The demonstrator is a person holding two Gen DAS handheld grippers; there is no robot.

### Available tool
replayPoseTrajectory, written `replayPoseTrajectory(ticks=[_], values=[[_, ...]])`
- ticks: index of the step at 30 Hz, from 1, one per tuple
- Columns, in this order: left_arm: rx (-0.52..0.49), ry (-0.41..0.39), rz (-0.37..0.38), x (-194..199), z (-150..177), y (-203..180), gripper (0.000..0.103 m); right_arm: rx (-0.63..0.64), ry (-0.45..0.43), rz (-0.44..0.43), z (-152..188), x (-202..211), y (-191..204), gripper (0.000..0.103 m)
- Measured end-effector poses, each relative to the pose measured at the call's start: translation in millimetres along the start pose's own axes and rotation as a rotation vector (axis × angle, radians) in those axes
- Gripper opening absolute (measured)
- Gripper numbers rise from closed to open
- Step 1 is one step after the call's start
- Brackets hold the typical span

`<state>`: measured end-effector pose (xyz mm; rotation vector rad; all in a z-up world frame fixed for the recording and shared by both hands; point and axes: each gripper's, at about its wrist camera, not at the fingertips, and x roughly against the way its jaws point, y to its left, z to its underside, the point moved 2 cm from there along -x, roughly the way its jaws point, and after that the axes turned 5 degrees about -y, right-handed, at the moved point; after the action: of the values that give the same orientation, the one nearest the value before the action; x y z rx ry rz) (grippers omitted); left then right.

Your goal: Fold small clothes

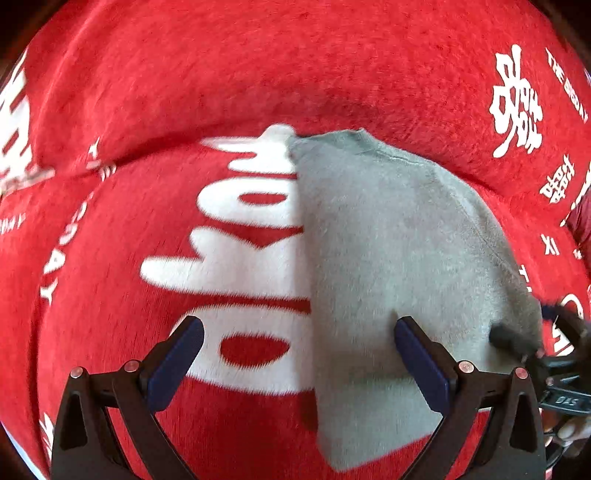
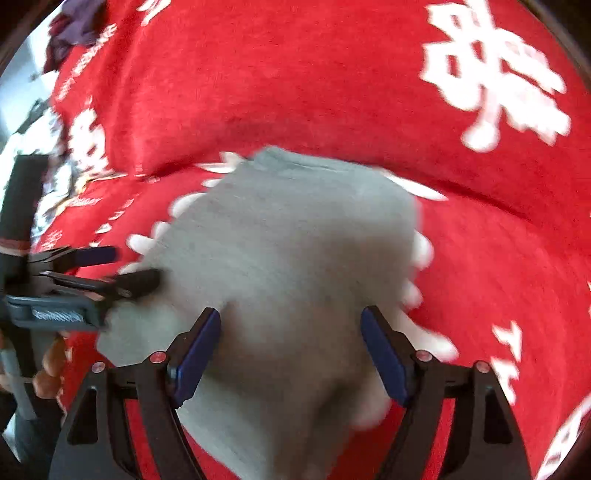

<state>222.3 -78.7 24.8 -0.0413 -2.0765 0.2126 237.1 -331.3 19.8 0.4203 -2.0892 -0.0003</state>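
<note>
A small grey sweater lies folded lengthwise on a red blanket with white lettering. Its collar points away from me. My left gripper is open and empty, hovering over the sweater's left folded edge. My right gripper is open and empty, just above the sweater's near half. In the left wrist view the right gripper shows at the sweater's right edge. In the right wrist view the left gripper shows at the sweater's left edge.
The red blanket rises in a soft ridge behind the sweater. Dark clothes lie at the far left corner. A hand holds the left tool.
</note>
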Motion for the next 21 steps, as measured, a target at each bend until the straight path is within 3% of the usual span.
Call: replayPoseTrajectory(ticks=[2,6,9,14,17,21], values=[[0.032,0.014,0.029,0.9,4.3,3.6,0.103,-0.090,0.057,-0.039,22.2,-3.0,-18.9,0.087],[0.051,0.014,0.049,15.6,5.5,2.7,0.103,-0.138,0.004,-0.005,38.6,21.2,-27.8,0.087],[0.062,-0.016,0.080,26.7,7.9,0.3,0.103,-0.068,-0.097,0.050,29.8,50.0,-6.0,0.087],[-0.015,0.019,-0.005,14.6,22.4,-8.8,0.103,0.095,-0.202,-0.042,9.9,69.5,43.5,0.087],[0.000,0.028,0.000,10.3,29.7,-5.7,0.103,0.109,-0.170,-0.107,4.5,45.5,59.7,0.087],[-0.002,0.041,0.006,5.8,33.4,-5.2,0.103,-0.058,-0.039,-0.107,15.3,1.3,27.2,0.086]])
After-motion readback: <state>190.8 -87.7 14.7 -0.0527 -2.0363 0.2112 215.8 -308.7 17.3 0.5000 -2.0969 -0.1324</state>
